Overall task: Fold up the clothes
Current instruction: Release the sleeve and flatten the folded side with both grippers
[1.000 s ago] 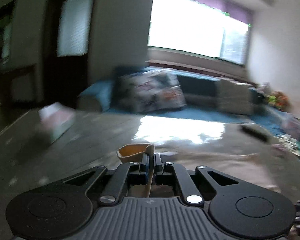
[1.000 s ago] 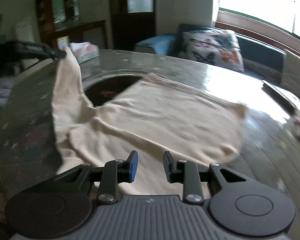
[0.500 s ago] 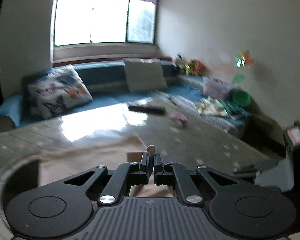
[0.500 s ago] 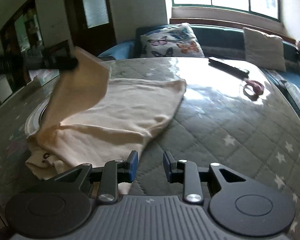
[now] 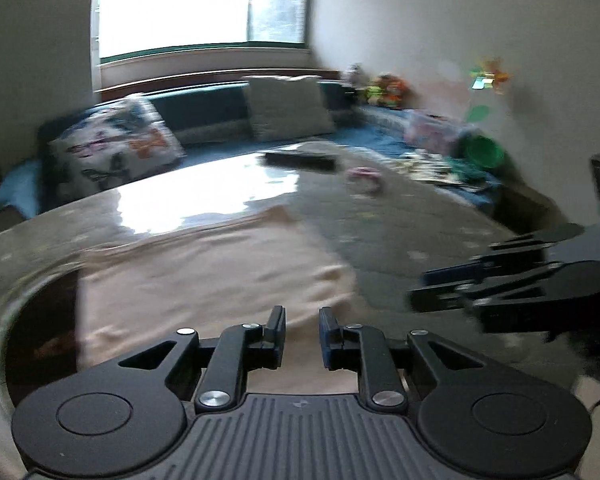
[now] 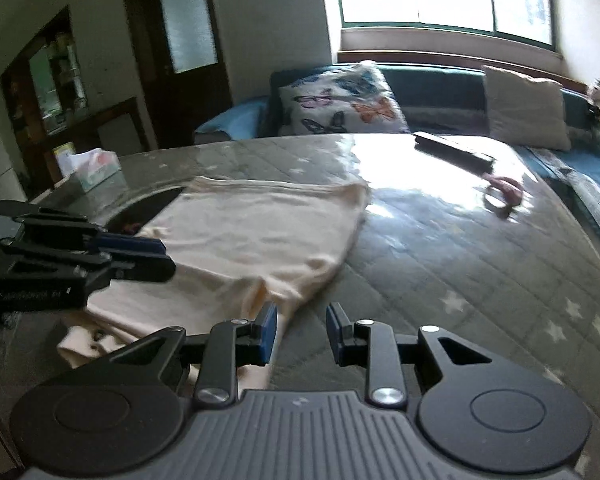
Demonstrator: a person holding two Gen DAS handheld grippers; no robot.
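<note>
Fold laid on cream garment [image 6: 256, 236]; left hand-held gripper [image 5: 302, 330] opening, empty; right hand-held gripper [image 6: 302, 330] apart, empty. You need next edge.

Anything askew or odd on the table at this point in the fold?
The cream garment lies folded over but uneven: its near edge is bunched and rumpled by the right tongs. The left tongs are opening, with nothing between them. Nothing is spilled or damaged.

Quilted grey table [image 6: 440, 264] bears a cream garment [image 6: 252, 240], tissue box [image 6: 94, 168], dark bar [image 6: 454, 150], perhaps pink scissors [image 6: 504, 192].
</note>
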